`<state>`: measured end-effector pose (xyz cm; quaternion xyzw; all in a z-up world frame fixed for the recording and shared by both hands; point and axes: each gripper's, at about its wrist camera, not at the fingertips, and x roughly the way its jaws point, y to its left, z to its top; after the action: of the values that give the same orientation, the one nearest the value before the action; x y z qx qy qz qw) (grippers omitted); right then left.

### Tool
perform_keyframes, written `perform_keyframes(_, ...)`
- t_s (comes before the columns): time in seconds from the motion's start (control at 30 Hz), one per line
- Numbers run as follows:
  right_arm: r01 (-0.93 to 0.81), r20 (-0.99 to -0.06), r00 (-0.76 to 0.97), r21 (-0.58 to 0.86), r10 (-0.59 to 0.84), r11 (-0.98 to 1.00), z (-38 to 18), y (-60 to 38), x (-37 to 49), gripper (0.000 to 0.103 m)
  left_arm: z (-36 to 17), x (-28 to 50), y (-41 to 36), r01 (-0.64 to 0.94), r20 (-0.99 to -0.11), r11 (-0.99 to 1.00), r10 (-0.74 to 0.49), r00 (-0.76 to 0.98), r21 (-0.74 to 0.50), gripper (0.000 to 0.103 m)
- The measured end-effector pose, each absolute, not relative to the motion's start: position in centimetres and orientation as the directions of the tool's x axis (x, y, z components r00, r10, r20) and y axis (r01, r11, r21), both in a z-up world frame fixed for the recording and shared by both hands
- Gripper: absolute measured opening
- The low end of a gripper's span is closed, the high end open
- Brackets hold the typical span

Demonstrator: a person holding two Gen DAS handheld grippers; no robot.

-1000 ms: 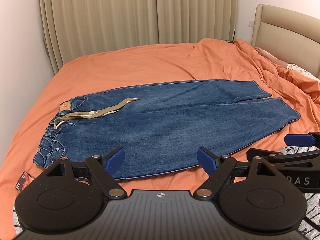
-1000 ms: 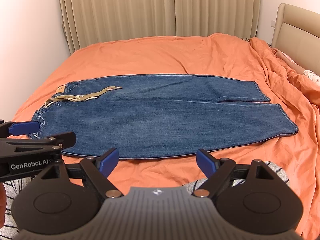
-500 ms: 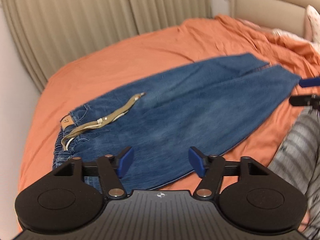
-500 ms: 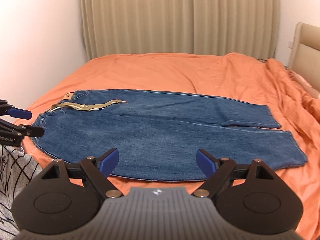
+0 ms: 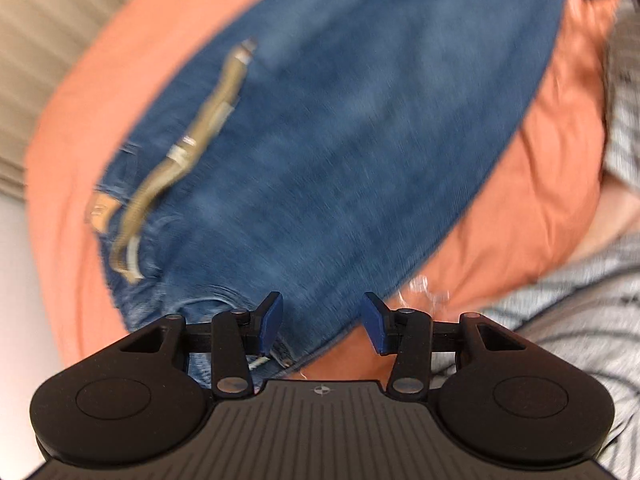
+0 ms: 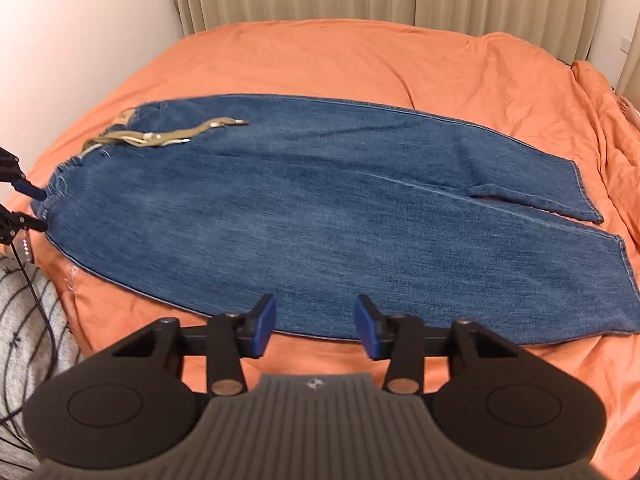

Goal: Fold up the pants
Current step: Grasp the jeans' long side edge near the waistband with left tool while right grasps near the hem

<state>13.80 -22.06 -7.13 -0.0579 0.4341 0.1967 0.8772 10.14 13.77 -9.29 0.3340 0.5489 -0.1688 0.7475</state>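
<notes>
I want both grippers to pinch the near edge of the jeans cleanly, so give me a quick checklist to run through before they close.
1. Jeans lie flat on the orange bedspread: ok.
2. Left gripper sits over the waistband corner, near edge between its closing jaws: ok, though that view is blurred.
3. Right gripper lines up with the near leg edge, its jaws closing: ok; whether the pads have reached the cloth: cannot tell.
4. Tan drawstring lies on the far part of the waist, away from both grippers: ok.
5. Leg hems lie one over the other: not ok, the far leg's hem sits offset.
</notes>
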Motion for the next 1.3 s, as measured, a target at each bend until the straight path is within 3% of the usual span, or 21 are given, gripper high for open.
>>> perform_keyframes(0.17, -0.389, -0.8, 0.547, 0.019, 0.247, 0.921, -7.5, -22.9, 15.1, 0.038, -12.6, 10.0, 13.0, 0.724, -0.959, 0.629, 0.159, 0.236, 0.283, 0.055)
perform_keyframes(0.33, -0.341, -0.807, 0.56, -0.02, 0.186, 0.94, -6.7, -25.6, 16.5, 0.035, -14.3, 9.8, 12.5, 0.709, -0.95, 0.633, 0.206, 0.233, 0.311, 0.059)
perform_keyframes(0.37, -0.331, -0.808, 0.562, -0.026, 0.174, 0.943, -6.4, -26.3, 16.7, 0.034, -14.4, 9.8, 12.4, 0.695, -0.948, 0.645, 0.217, 0.233, 0.319, 0.056)
perform_keyframes(0.57, -0.28, -0.81, 0.584, -0.129, 0.061, 0.951, -4.6, -31.5, 18.1, 0.03, -13.5, 8.3, 11.2, 0.628, -0.892, 0.635, 0.286, 0.349, 0.449, 0.009)
perform_keyframes(0.6, -0.273, -0.809, 0.586, -0.151, 0.04, 0.95, -4.4, -32.5, 18.4, 0.03, -13.2, 8.1, 11.1, 0.612, -0.88, 0.636, 0.293, 0.373, 0.471, 0.007)
perform_keyframes(0.97, -0.448, -0.864, 0.495, -0.345, -0.092, 0.825, -8.3, -40.7, 20.6, 0.035, -5.3, 7.2, 11.5, 0.308, -0.773, 0.82, 0.233, 0.59, 0.482, 0.005)
perform_keyframes(1.03, -0.491, -0.851, 0.509, -0.412, -0.131, 0.768, -10.0, -41.1, 20.5, 0.049, -4.4, 7.2, 11.5, 0.271, -0.764, 0.841, 0.231, 0.603, 0.468, 0.005)
perform_keyframes(1.1, -0.492, -0.835, 0.522, -0.462, -0.175, 0.738, -12.0, -41.7, 20.9, 0.055, -3.8, 8.0, 11.6, 0.24, -0.765, 0.862, 0.228, 0.603, 0.446, 0.005)
perform_keyframes(1.27, -0.498, -0.827, 0.524, -0.492, -0.205, 0.714, -15.8, -42.5, 22.0, 0.05, -2.5, 8.4, 11.7, 0.185, -0.755, 0.884, 0.239, 0.611, 0.429, 0.005)
perform_keyframes(1.3, -0.513, -0.824, 0.528, -0.501, -0.204, 0.696, -16.4, -42.3, 22.0, 0.044, -2.3, 8.4, 11.8, 0.173, -0.751, 0.888, 0.241, 0.614, 0.426, 0.005)
